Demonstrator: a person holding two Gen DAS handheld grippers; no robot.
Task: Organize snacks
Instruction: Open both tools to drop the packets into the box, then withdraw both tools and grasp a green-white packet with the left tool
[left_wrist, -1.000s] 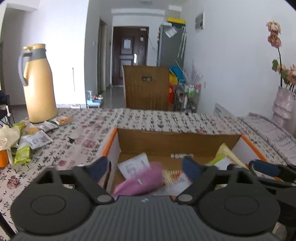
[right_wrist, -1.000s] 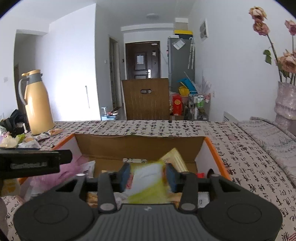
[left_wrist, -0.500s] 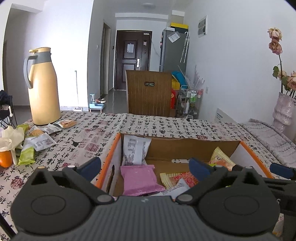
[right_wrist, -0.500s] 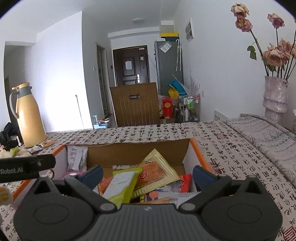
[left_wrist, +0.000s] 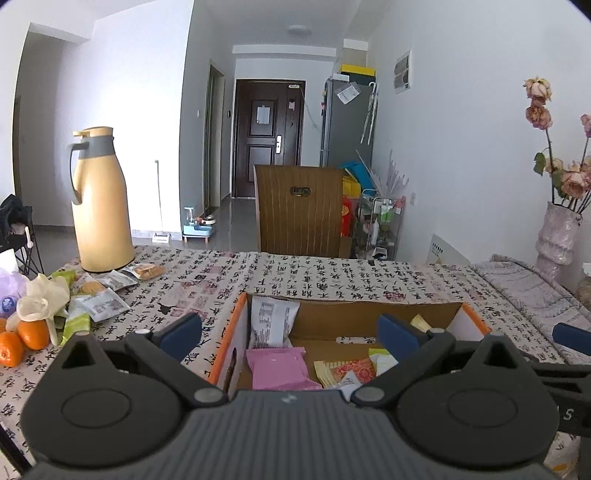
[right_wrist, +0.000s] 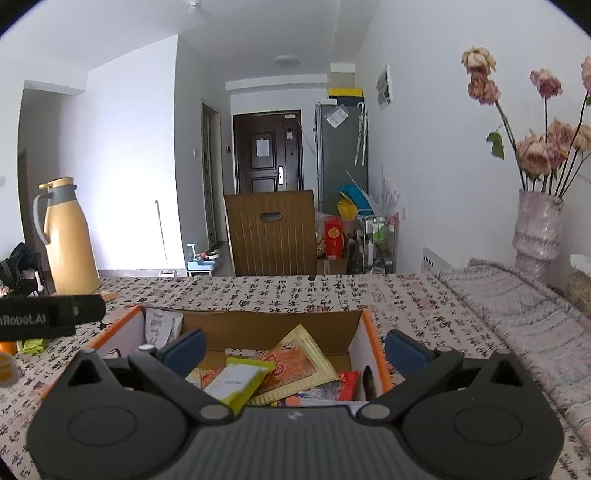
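Both grippers, left (left_wrist: 290, 328) and right (right_wrist: 295, 345), have just opened wide and hold nothing. Pink pack (left_wrist: 279, 369) and green pack (right_wrist: 240, 380) now lie in the box (left_wrist: 227, 334). More snacks (left_wrist: 101, 301) wait by the flask (left_wrist: 99, 206).

Brown cardboard box (left_wrist: 354, 317) with orange edges, pink packet (left_wrist: 277, 369) and yellow-green packet (right_wrist: 240, 380) inside. Desk (left_wrist: 314, 273) cloth's white with black calligraphy print. Mustard jug (left_wrist: 99, 206), grey collar. Tongs (right_wrist: 293, 349) black, blue pads (right_wrist: 184, 347).
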